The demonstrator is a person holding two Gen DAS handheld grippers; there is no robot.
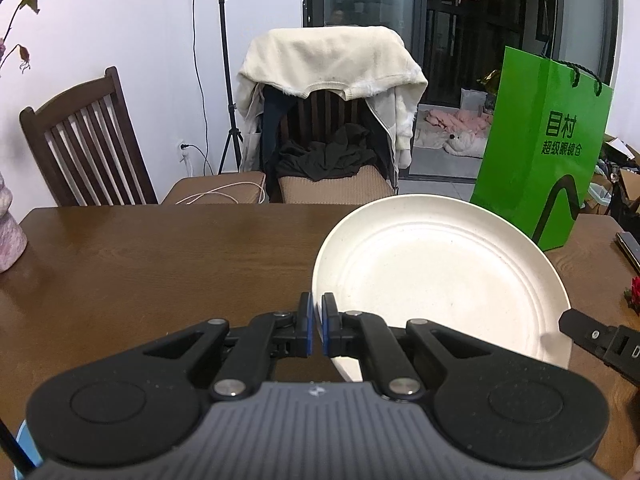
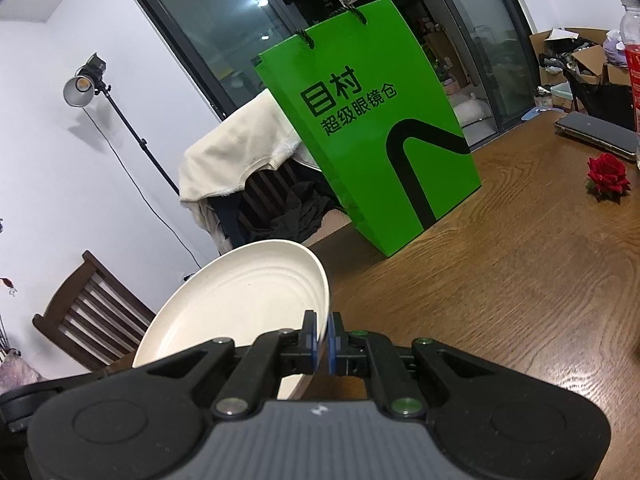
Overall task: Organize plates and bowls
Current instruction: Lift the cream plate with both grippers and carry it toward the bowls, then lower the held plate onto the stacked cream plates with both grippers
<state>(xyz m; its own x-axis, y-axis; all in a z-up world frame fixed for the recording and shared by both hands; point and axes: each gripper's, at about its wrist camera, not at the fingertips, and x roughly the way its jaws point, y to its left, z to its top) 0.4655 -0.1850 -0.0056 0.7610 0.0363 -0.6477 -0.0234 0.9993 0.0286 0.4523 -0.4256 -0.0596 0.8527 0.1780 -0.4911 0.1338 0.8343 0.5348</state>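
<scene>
A cream-white plate point(image 1: 440, 276) hangs above the brown wooden table point(image 1: 160, 264), held from two sides. My left gripper point(image 1: 317, 322) is shut on the plate's left rim, which sits between the blue pads. In the right wrist view the same plate point(image 2: 240, 304) tilts up to the left, and my right gripper point(image 2: 323, 338) is shut on its right rim. The tip of the right gripper also shows at the plate's far right edge in the left wrist view. No bowls are in view.
A green paper bag point(image 2: 372, 128) stands upright on the table behind the plate. A red rose point(image 2: 608, 176), a dark flat case point(image 2: 596, 132) and a bottle point(image 2: 632, 60) lie at the right. Two wooden chairs, one draped with clothes point(image 1: 332, 92), stand beyond the far edge. A pink vase point(image 1: 10, 236) sits at the left.
</scene>
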